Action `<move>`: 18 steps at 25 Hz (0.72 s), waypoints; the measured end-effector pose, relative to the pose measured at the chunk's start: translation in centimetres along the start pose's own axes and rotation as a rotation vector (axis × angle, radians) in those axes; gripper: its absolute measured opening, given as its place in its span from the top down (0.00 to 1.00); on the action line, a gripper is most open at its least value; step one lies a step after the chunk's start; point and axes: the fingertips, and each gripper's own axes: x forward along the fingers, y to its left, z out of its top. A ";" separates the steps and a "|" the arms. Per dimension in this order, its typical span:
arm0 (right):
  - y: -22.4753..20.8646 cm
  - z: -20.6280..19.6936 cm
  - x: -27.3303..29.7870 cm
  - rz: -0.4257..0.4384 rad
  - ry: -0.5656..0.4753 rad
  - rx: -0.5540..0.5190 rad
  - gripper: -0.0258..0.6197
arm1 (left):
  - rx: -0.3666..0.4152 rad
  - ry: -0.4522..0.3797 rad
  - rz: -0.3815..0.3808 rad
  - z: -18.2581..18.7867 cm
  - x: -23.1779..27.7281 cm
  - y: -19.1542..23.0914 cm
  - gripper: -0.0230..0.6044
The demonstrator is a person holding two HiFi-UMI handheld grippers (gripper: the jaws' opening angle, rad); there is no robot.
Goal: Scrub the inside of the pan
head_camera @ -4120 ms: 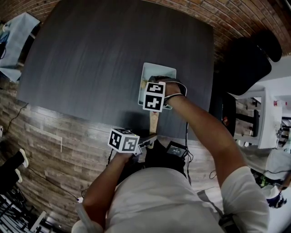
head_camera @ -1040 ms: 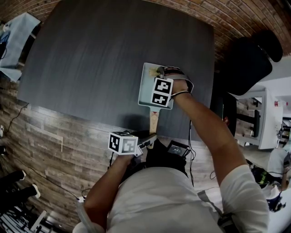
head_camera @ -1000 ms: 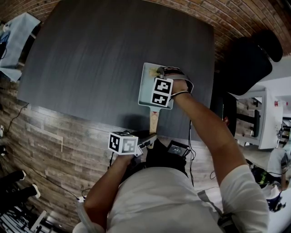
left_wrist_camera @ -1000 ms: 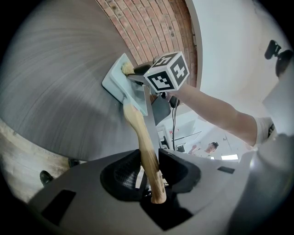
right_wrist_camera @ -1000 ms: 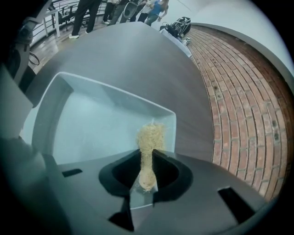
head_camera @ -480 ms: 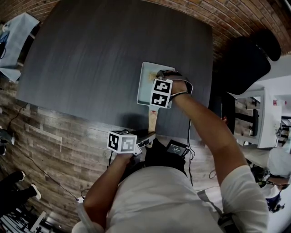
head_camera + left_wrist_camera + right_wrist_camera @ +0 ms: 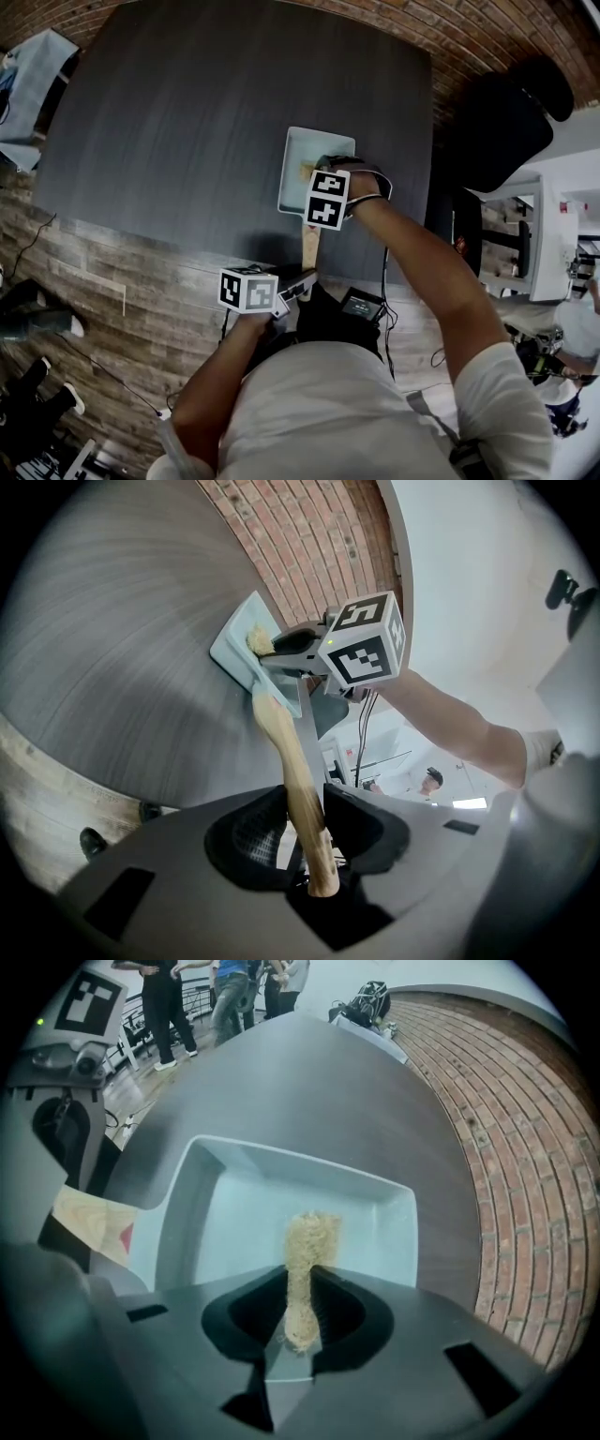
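A pale rectangular pan [image 7: 302, 153] lies near the front edge of the dark table, its wooden handle [image 7: 310, 246] pointing back toward me. My left gripper [image 7: 305, 822] is shut on the end of that handle [image 7: 292, 761] and holds it level. My right gripper [image 7: 298, 1302] points steeply down into the pan [image 7: 234, 1204], shut on a tan fibrous scrubber [image 7: 306, 1241] whose tip rests on the pan floor near the middle. In the head view the right gripper's marker cube [image 7: 326, 199] covers the near part of the pan, and the scrubber [image 7: 307, 170] shows just beyond it.
The dark table [image 7: 187, 122] stretches far and left of the pan. A black chair [image 7: 511, 117] stands to the right, a blue cloth [image 7: 28, 61] at the far left. Brick floor surrounds the table. Someone's feet [image 7: 37, 323] show at the left.
My right gripper has drawn the scrubber from the pan's far edge back toward the middle. The left gripper and handle have stayed put.
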 end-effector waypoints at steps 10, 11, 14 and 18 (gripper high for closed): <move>2.9 1.0 -1.1 0.189 -0.054 0.081 0.83 | 0.000 -0.010 0.005 0.1 0.0 0.0 0.76; 3.2 1.1 -1.2 0.212 -0.059 0.090 0.83 | -0.001 -0.010 0.006 0.0 0.0 0.0 0.76; 4.1 1.5 -1.6 0.282 -0.074 0.109 0.83 | -0.002 -0.012 0.007 0.0 0.0 0.0 0.76; 5.3 1.7 -2.2 0.383 -0.079 0.137 0.83 | -0.003 -0.012 0.006 0.0 0.0 0.0 0.76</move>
